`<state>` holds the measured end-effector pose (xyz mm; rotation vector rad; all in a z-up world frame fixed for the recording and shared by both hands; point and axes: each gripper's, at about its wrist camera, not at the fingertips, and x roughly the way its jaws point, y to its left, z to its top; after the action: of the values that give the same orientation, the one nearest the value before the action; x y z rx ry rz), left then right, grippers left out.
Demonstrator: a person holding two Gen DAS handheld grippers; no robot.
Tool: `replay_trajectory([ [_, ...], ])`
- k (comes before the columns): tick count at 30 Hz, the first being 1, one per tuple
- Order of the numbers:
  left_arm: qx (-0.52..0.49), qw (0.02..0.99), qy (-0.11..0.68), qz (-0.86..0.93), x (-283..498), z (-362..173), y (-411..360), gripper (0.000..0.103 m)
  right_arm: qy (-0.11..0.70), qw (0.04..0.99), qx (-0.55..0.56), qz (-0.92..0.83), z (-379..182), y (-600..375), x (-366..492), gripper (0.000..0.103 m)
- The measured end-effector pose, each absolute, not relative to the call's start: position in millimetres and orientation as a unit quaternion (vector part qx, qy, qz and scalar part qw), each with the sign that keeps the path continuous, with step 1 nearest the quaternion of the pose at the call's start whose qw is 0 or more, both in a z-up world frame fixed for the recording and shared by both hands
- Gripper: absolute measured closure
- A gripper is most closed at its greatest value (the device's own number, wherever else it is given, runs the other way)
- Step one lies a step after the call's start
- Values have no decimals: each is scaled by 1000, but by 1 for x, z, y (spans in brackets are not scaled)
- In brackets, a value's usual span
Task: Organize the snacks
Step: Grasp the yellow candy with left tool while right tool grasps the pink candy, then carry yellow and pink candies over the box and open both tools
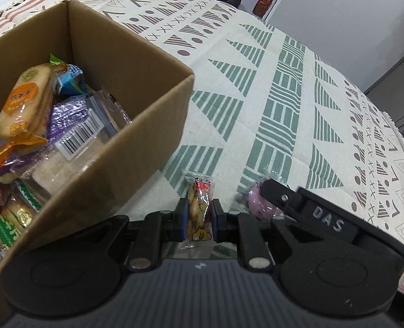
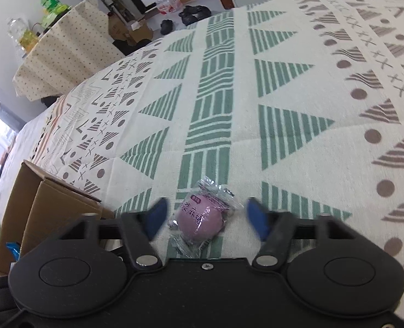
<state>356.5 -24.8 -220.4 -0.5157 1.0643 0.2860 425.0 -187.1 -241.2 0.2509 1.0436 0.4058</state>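
**Two loose snacks, both mid-pickup**

Low centre of the left wrist view: left gripper (image 1: 199,220) pinching a slim cracker packet (image 1: 201,211), pads pressed on both sides; whether already lifted off the tablecloth (image 1: 297,87) hard to judge from here. Low centre of the right wrist view: right gripper (image 2: 205,219) spread wide around a pink wrapped ball snack (image 2: 201,220), fingers either side, not touching, blurred. Next, by judgement: squeezing shut on the ball, then carrying both up and left into the cardboard box (image 1: 136,125), over its near wall. Further in, upper left: box already holding several packets, its left part cut off by the frame edge. Packet print too small to read.
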Motion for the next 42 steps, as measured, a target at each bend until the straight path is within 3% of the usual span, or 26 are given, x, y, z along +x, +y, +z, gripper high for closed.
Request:
replay_trajectory([
  [3, -242, 823, 495, 136, 353, -216, -24, 87, 492, 839, 119, 201, -241, -189, 424, 67],
  [9, -234, 834, 480, 138, 345, -199, -26, 87, 488, 836, 123, 219, -230, -192, 416, 78],
  [42, -189, 880, 403, 164, 286, -110, -37, 87, 401, 864, 139, 272, -150, -206, 372, 84],
])
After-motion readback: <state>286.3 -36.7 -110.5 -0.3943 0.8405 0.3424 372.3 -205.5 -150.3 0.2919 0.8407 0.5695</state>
